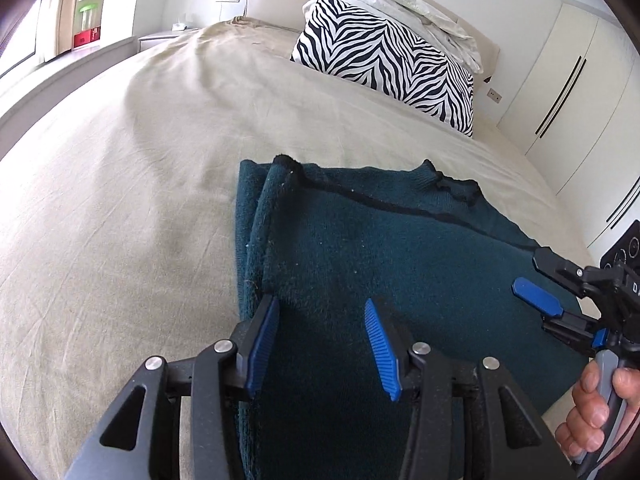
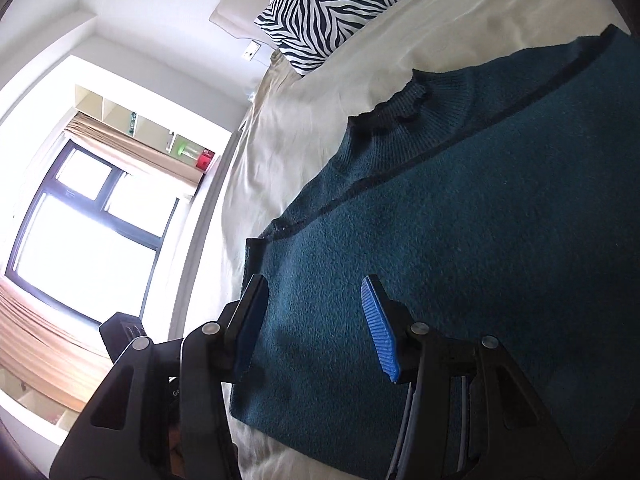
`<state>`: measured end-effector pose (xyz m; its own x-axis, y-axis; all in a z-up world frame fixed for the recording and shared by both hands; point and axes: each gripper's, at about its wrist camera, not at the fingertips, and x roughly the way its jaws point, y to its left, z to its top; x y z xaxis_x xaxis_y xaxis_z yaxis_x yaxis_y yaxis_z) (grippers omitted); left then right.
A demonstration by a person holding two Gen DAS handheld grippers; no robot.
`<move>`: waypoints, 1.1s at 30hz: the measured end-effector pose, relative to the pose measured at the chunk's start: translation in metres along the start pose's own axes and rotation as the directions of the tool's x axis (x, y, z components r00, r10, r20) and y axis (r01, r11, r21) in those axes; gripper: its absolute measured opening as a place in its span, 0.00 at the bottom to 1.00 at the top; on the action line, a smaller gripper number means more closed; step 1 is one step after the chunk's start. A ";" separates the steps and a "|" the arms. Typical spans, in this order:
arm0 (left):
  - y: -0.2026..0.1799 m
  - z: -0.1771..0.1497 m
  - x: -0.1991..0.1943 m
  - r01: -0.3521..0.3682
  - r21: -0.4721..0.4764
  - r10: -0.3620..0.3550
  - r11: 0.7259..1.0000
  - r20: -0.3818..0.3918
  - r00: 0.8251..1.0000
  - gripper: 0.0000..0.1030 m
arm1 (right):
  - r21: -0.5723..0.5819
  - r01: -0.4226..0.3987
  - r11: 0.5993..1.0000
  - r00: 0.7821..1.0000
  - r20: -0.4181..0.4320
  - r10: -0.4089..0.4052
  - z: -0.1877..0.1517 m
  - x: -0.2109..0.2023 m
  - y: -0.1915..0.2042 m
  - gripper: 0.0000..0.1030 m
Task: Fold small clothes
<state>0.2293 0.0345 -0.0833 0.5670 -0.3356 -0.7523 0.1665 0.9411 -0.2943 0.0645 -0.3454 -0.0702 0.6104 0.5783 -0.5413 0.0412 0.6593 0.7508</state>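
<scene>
The left tool (image 1: 320,330) hangs with its fingers apart over the near left edge of the teal sweater (image 1: 372,248); the right tool (image 2: 316,324), likewise spread, hovers over the sweater's right side; the garment's long axis runs away from both across the bed (image 1: 120,200), collar farthest.

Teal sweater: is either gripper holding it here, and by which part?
Nothing is held. Both the left gripper and the right gripper are open above the teal sweater, which lies flat on the bed.

A home bedroom: beige-sheeted bed (image 1: 140,200), zebra-print pillow (image 1: 392,64), wardrobe (image 1: 568,76), curtained window (image 2: 80,232).
</scene>
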 end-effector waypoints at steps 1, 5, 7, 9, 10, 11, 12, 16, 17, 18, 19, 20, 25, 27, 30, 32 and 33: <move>0.001 -0.002 0.002 0.004 0.006 -0.004 1.000 0.003 1.000 0.47 | -0.002 0.013 1.000 1.000 0.001 -0.013 0.005 0.005 -0.003 0.47; 0.006 -0.007 0.005 0.041 0.010 -0.041 0.999 0.019 0.999 0.46 | 0.072 0.043 0.996 0.998 0.045 -0.047 0.025 0.001 -0.042 0.43; 0.012 -0.006 0.006 0.071 -0.015 -0.071 0.997 0.020 0.997 0.46 | 0.112 0.014 0.994 0.996 0.091 -0.025 0.033 -0.014 -0.064 0.42; 0.016 -0.006 0.007 0.094 -0.035 -0.093 0.995 0.022 0.995 0.45 | 0.145 -0.005 0.989 0.989 0.146 -0.016 0.039 -0.036 -0.081 0.42; 0.017 -0.006 0.008 0.102 -0.043 -0.101 0.994 0.024 0.995 0.43 | 0.158 0.015 0.987 0.985 0.169 -0.042 0.041 -0.046 -0.089 0.44; 0.019 -0.006 0.007 0.107 -0.051 -0.106 0.993 0.026 0.994 0.42 | 0.176 0.049 0.983 0.978 0.193 -0.083 0.042 -0.058 -0.098 0.44; 0.020 -0.006 0.005 0.111 -0.060 -0.110 0.992 0.029 0.994 0.41 | 0.197 0.055 0.979 0.971 0.217 -0.098 0.043 -0.069 -0.108 0.44; 0.028 -0.005 -0.026 0.141 -0.160 -0.133 0.977 0.060 0.989 0.48 | 0.255 0.063 0.965 0.957 0.259 -0.131 0.035 -0.105 -0.124 0.45; 0.030 -0.006 -0.038 0.140 -0.177 -0.126 0.974 0.090 0.988 0.59 | 0.242 0.064 0.968 0.957 0.260 -0.128 0.030 -0.112 -0.121 0.45; 0.033 -0.008 -0.048 0.137 -0.189 -0.117 0.972 0.114 0.987 0.63 | 0.227 0.065 0.972 0.959 0.256 -0.124 0.024 -0.117 -0.117 0.46; 0.037 -0.011 -0.055 0.136 -0.199 -0.114 0.970 0.118 0.986 0.67 | 0.214 0.060 0.975 0.963 0.246 -0.113 0.017 -0.120 -0.114 0.49; 0.042 -0.013 -0.056 0.138 -0.212 -0.119 0.967 0.101 0.988 0.67 | 0.204 0.050 0.978 0.968 0.230 -0.098 0.012 -0.120 -0.110 0.49; 0.069 -0.032 -0.045 0.208 -0.324 -0.219 0.923 0.002 0.976 0.63 | 0.139 0.008 0.990 0.991 0.129 -0.026 -0.011 -0.094 -0.079 0.49; 0.077 -0.041 -0.041 0.266 -0.383 -0.291 0.885 -0.009 0.957 0.62 | 0.106 -0.002 0.994 0.996 0.089 -0.008 -0.019 -0.081 -0.064 0.49; 0.076 -0.042 -0.037 0.306 -0.419 -0.347 0.855 -0.022 0.938 0.61 | 0.071 -0.019 0.997 0.999 0.038 0.016 -0.028 -0.064 -0.047 0.49; 0.073 -0.040 -0.031 0.331 -0.433 -0.388 0.839 -0.047 0.921 0.61 | 0.062 -0.031 0.998 0.999 0.010 0.030 -0.032 -0.056 -0.039 0.49; 0.072 -0.038 -0.027 0.340 -0.436 -0.407 0.833 -0.067 0.911 0.61 | 0.058 -0.038 0.998 0.999 -0.001 0.039 -0.033 -0.053 -0.036 0.49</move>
<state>0.1953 0.1094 -0.1068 0.3948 -0.6912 -0.6053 -0.0203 0.6521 -0.7579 0.0048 -0.3836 -0.0808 0.6107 0.6038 -0.5124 0.0639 0.6074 0.7918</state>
